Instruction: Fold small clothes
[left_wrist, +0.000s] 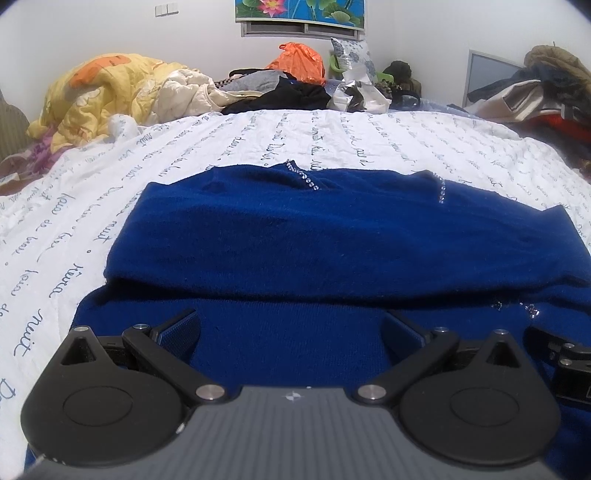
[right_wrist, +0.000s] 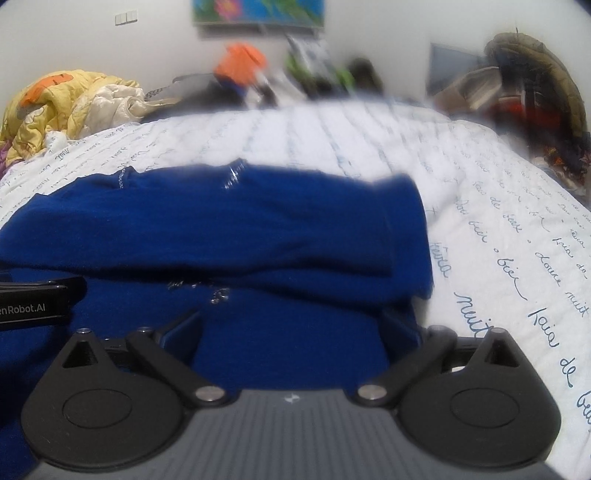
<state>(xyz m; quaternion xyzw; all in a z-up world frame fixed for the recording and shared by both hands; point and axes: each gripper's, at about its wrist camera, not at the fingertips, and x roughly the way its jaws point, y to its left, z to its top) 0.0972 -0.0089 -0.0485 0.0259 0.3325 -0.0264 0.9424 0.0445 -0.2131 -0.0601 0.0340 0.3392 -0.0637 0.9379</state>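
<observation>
Across the middle of both frames lay the blue sweater (left_wrist: 332, 236), partly folded on the bed (left_wrist: 184, 155), one thick fold doubled over its near layer. It looked soft, light and limp, the knit likely to sag, so the near hem corners seemed the best hold. The left gripper (left_wrist: 290, 332) and right gripper (right_wrist: 291, 332) had jaws spread, gripping nothing, low over the near layer. At upper centre an orange bag (left_wrist: 299, 61) sat; its contents were hidden.

My right camera blurs the far clutter (right_wrist: 295, 74) at twelve o'clock beyond telling. My other gripper (right_wrist: 33, 301) is cut off at nine o'clock. The sweater (left_wrist: 332, 236) hides its own lower layer.
</observation>
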